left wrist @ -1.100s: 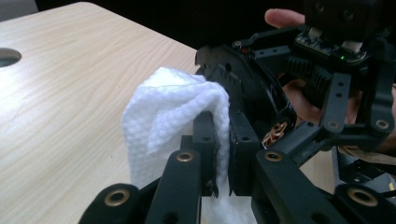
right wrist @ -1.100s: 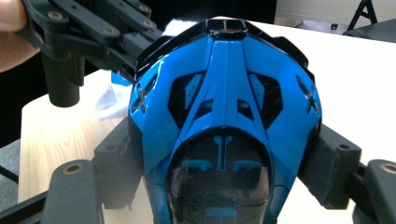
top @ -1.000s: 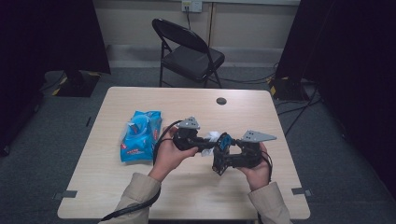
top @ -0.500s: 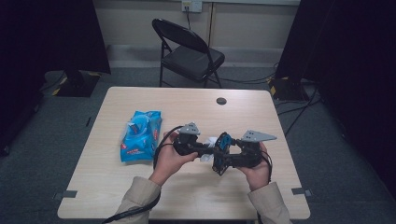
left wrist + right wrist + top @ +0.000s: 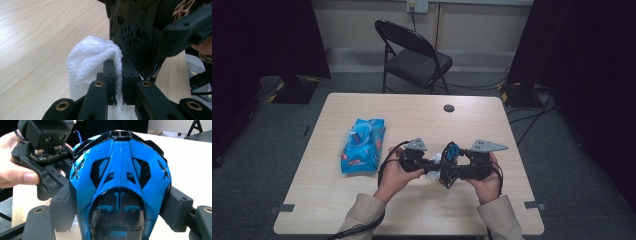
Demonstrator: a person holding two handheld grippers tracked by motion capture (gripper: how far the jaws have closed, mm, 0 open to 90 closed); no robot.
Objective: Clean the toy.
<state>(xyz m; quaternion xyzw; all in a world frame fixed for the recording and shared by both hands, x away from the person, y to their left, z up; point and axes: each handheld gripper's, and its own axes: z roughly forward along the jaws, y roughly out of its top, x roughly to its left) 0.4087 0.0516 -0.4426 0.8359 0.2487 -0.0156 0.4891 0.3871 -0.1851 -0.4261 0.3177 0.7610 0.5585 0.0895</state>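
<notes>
High view: the left gripper [image 5: 432, 164], clenched on a crumpled white wet wipe [image 5: 92, 60], has dipped against the glossy blue-and-black toy car [image 5: 120, 192] clamped in the right gripper [image 5: 451, 171], so wiping looks underway.

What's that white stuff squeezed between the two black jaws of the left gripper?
A crumpled white wipe, pinched between the left gripper's jaws and pressed against the blue toy; the left gripper view shows it best.

Toy car [image 5: 120, 187] bright blue, black panels and windows. Wipe [image 5: 87, 62] white, woven dimple texture. Wipe pack [image 5: 361, 145] blue with red label (at car's 9 o'clock). Desk [image 5: 362, 210] pale woodgrain. Hand-held gripper pads [image 5: 130, 80] black.
</notes>
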